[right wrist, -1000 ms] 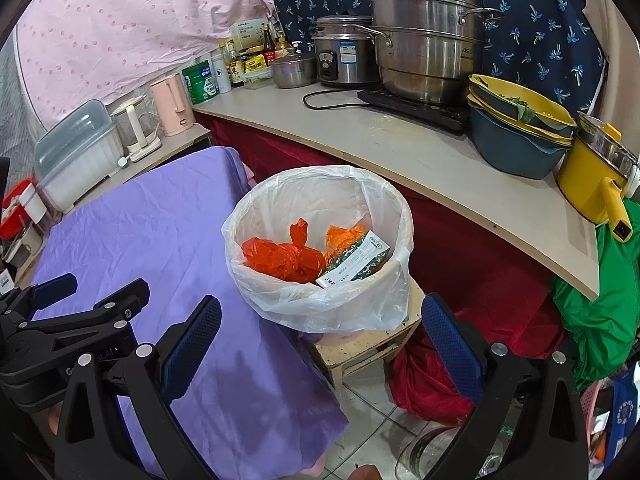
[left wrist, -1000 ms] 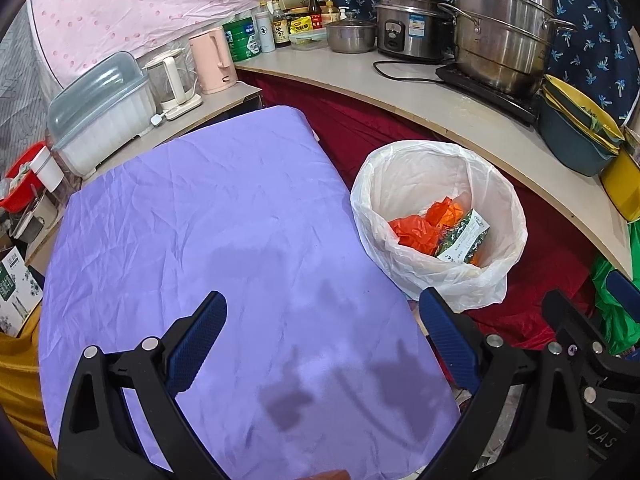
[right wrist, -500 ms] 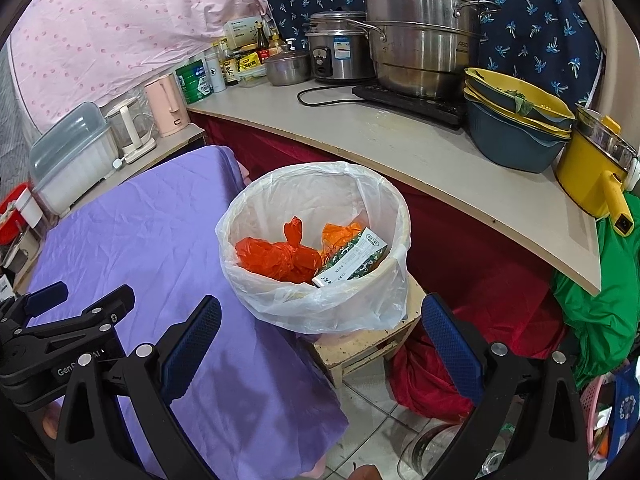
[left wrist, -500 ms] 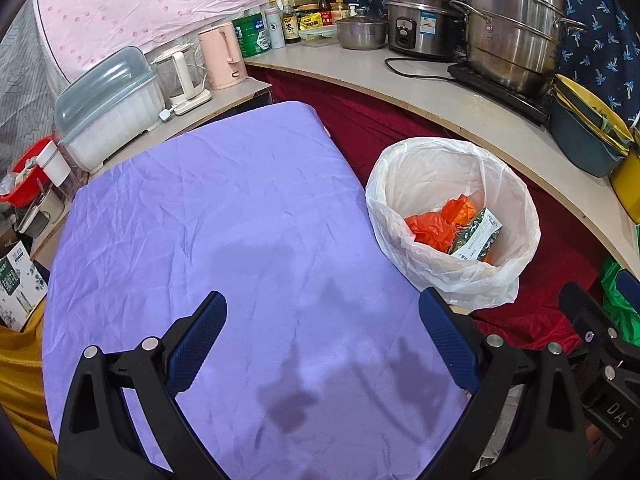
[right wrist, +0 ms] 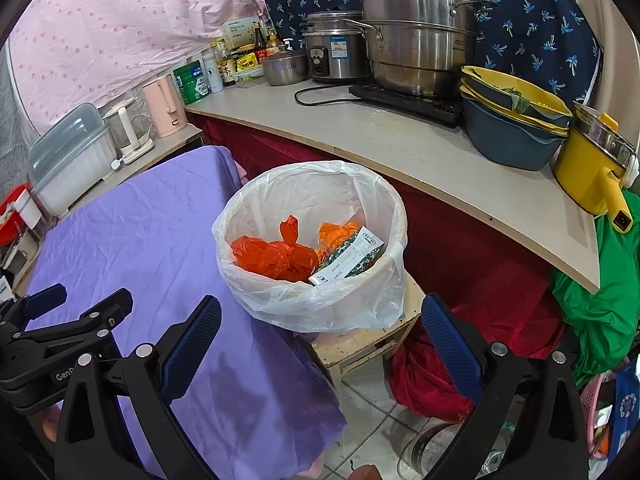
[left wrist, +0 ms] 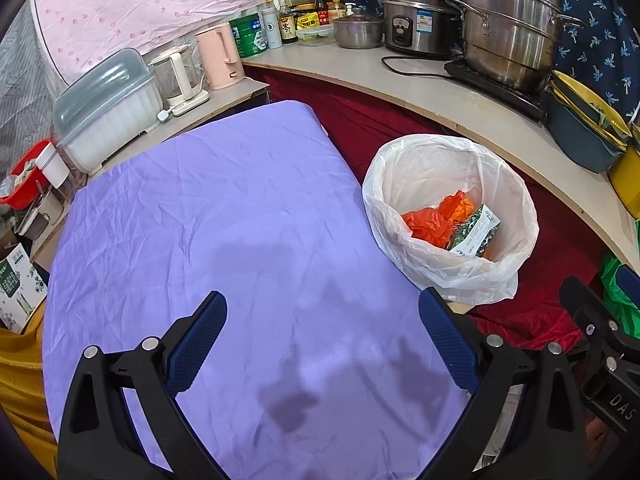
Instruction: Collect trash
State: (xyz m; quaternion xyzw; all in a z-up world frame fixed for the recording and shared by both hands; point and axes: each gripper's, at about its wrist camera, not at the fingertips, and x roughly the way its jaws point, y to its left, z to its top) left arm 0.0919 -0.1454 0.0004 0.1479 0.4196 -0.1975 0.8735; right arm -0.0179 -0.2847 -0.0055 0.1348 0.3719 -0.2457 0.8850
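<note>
A bin lined with a white plastic bag (left wrist: 516,208) (right wrist: 240,216) stands on a small wooden stool (right wrist: 360,344) right of the purple-covered table (left wrist: 224,216) (right wrist: 132,232). Inside lie knotted orange bags (left wrist: 430,222) (right wrist: 272,254) and a green-and-white packet (left wrist: 476,232) (right wrist: 352,256). My left gripper (left wrist: 322,332) is open and empty above the table's near part. My right gripper (right wrist: 320,334) is open and empty, in front of the bin. No loose trash shows on the table.
A curved counter (right wrist: 400,144) behind the bin holds steel pots (right wrist: 420,28), a rice cooker (right wrist: 336,56), stacked bowls (right wrist: 512,120) and a yellow pot (right wrist: 592,172). Kettles (left wrist: 220,56) and a lidded box (left wrist: 104,108) stand beyond the table. Red and green cloth (right wrist: 600,312) lies at the right.
Both grippers have drawn back and slightly up, so the bin and table look a little farther. Both stay open and empty. The bin's contents have not moved.
</note>
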